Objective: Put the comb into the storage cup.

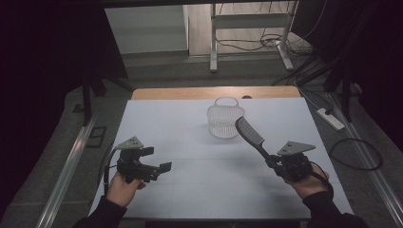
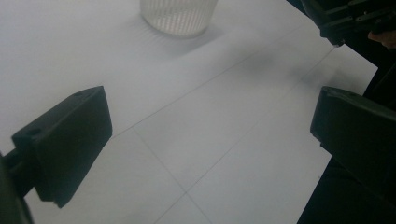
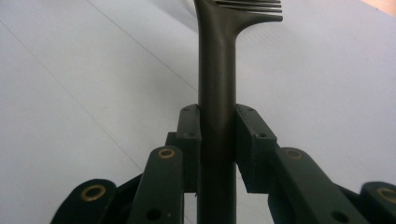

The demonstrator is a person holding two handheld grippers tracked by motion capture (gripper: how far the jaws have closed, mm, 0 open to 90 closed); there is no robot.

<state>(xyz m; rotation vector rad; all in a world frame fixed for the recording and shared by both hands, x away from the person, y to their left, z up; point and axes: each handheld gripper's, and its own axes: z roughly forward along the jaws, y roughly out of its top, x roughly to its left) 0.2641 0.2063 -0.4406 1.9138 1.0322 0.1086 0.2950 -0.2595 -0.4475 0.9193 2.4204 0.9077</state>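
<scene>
A black comb [image 1: 250,134] sticks up and to the left from my right gripper [image 1: 274,161], which is shut on its handle [image 3: 216,116] at the table's right. The comb's teeth [image 3: 252,5] show at the top of the right gripper view. A small white slatted basket [image 1: 223,120] with a handle stands mid-table, towards the back, just left of the comb's head; its lower wall [image 2: 179,16] shows at the top of the left gripper view. My left gripper [image 1: 159,159] is held at the table's left, open, with nothing between its jaws [image 2: 205,135].
The white table top [image 1: 199,190] has a wooden strip [image 1: 190,92] along its far edge. A power strip [image 1: 330,118] and cables lie on the floor to the right. A desk frame [image 1: 249,33] stands behind. Dark curtains hang on both sides.
</scene>
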